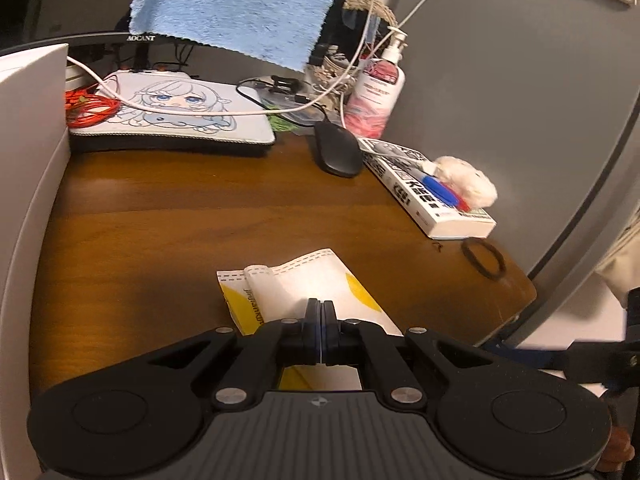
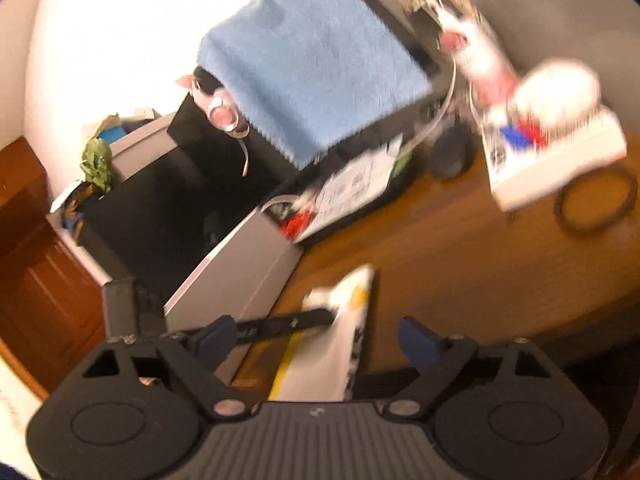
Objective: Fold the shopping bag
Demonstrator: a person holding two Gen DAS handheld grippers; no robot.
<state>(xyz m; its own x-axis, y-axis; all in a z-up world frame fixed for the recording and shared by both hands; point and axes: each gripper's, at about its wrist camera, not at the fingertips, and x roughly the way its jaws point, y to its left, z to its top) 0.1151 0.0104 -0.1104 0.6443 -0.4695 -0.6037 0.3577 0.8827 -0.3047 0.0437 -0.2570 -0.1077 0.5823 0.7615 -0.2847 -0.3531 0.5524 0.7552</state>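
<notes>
The shopping bag (image 1: pixel 312 280) is a folded white and yellow packet with a stitched hem, lying on the brown wooden table (image 1: pixel 180 216). My left gripper (image 1: pixel 321 312) is shut at the packet's near end, and a thin pale layer shows between its pads. In the blurred right wrist view the bag (image 2: pixel 344 344) runs toward the camera as a narrow strip. The left gripper (image 2: pixel 328 316) meets its left edge there. My right gripper (image 2: pixel 316 340) is open, its blue pads (image 2: pixel 416 344) standing wide on either side of the strip.
A black mouse (image 1: pixel 336 152), a white book (image 1: pixel 432 192) with pens and a fluffy ball, and a black ring (image 1: pixel 483 258) lie to the right. A printed pad (image 1: pixel 172 112) and cables sit behind. A white box wall (image 1: pixel 28 140) bounds the left. A blue towel (image 1: pixel 236 8) hangs over the monitor.
</notes>
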